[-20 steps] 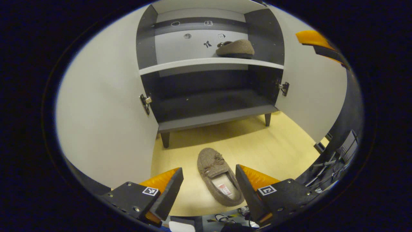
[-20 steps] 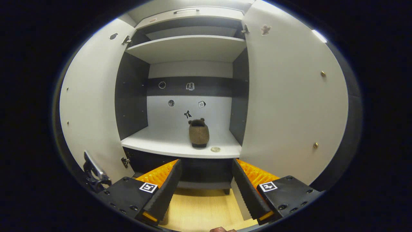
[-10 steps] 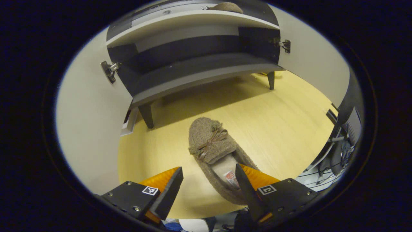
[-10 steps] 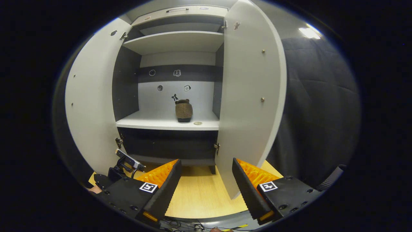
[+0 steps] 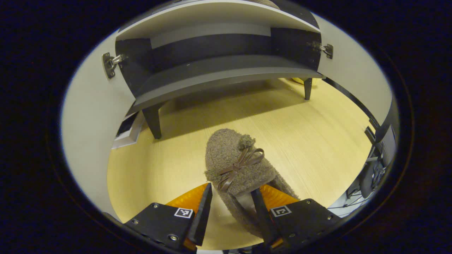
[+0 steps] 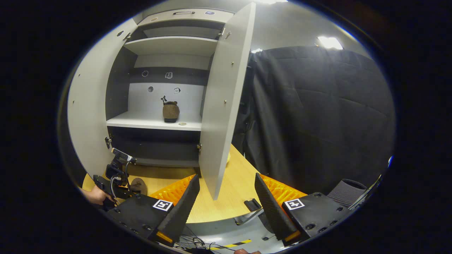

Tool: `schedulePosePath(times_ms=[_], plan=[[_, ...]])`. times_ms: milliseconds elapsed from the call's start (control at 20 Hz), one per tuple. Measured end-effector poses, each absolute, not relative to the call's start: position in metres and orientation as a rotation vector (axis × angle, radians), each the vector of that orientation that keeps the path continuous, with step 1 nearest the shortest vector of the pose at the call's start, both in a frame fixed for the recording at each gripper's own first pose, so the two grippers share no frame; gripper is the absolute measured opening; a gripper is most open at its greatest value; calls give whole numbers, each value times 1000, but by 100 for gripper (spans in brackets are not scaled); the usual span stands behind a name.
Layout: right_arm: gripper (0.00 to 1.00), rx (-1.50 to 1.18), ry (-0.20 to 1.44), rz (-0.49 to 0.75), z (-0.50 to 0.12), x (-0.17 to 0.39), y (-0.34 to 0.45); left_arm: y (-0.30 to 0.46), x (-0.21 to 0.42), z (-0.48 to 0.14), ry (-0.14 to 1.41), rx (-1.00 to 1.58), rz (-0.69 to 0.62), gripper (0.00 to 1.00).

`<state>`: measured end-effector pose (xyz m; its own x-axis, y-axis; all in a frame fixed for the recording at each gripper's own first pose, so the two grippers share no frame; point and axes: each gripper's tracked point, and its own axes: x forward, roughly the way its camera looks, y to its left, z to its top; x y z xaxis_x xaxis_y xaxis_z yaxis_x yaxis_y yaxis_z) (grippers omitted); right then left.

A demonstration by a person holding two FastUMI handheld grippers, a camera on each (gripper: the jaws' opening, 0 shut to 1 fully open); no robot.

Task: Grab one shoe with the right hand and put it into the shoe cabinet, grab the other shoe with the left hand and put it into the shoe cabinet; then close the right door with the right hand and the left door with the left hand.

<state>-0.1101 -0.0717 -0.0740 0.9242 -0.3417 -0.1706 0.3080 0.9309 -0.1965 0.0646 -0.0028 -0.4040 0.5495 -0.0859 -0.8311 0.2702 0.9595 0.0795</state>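
A brown fuzzy slipper with a bow lies on the wooden floor in front of the cabinet. My left gripper is low over its heel end. One finger is outside the slipper's left side and the other is over its opening. The jaws are narrowed but not pressed together. The second slipper stands on the cabinet's middle shelf. My right gripper hangs open and holds nothing, back from the cabinet. In the right gripper view, a hand holds the left gripper beside the floor slipper.
Both cabinet doors stand open: the left door and the right door, whose edge points toward my right gripper. The cabinet's dark bottom shelf rests on short legs. A black curtain hangs right of the cabinet. Cables lie on the floor.
My left gripper dropped onto the floor slipper and its jaws narrowed around the heel. My right gripper drew back and swung right, away from the shelf.
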Motion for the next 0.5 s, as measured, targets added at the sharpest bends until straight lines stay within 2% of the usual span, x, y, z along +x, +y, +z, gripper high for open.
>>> schedulePosePath(times_ms=[100,150,200,250,300,350,400,500], plan=[[99,-124,189,-392,-71,-121,-85,-3,59,-399,970,187,-211,64],[99,-94,177,-421,-70,-124,-90,-5,60,-411,983,197,-217,57],[94,-73,165,-449,-69,-125,-96,-5,60,-409,972,212,-224,50],[99,-60,162,-474,-70,-124,-102,-5,62,-411,961,219,-227,51],[94,-53,160,-487,-70,-125,-109,-4,60,-412,972,219,-220,55],[94,-53,153,-491,-68,-124,-114,-4,61,-410,968,216,-212,55],[99,-62,144,-493,-64,-122,-120,10,68,-409,955,260,-142,55],[99,-82,128,-492,-58,-113,-135,10,67,-411,976,245,-114,10]])
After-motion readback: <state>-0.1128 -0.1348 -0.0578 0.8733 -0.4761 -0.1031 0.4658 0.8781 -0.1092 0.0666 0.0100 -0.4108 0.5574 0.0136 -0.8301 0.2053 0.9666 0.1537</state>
